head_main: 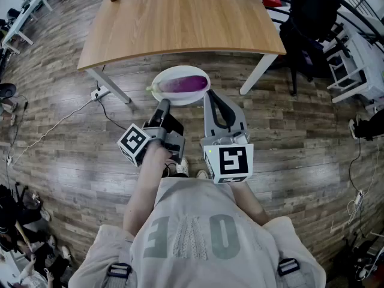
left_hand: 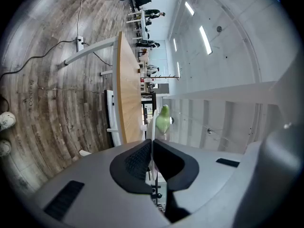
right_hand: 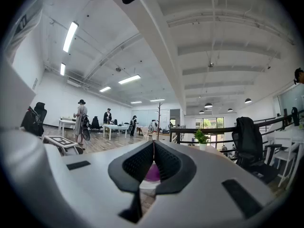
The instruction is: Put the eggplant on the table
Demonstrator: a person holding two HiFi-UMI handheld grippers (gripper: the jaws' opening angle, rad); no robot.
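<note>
Purple and long, the eggplant (head_main: 186, 84) lies on a white plate (head_main: 179, 71) that is held up over the wood floor, on the near side of the wooden table (head_main: 180, 17). The plate is not over the table yet; the table top is farther away. The eggplant lies sideways, from left to right, and its green stem (left_hand: 163, 119) points to the left. The left gripper (head_main: 164, 104) has its jaws pressed shut on the thin near-left edge of the plate, so the stem end is closest to it. The right gripper (head_main: 207, 93) is pinching the right edge, with the purple end just past its jaws. Both grippers sit on the near side, one at each end of the eggplant. I think the next move is to carry the plate toward the table, keeping it flat so the eggplant does not roll off.
</note>
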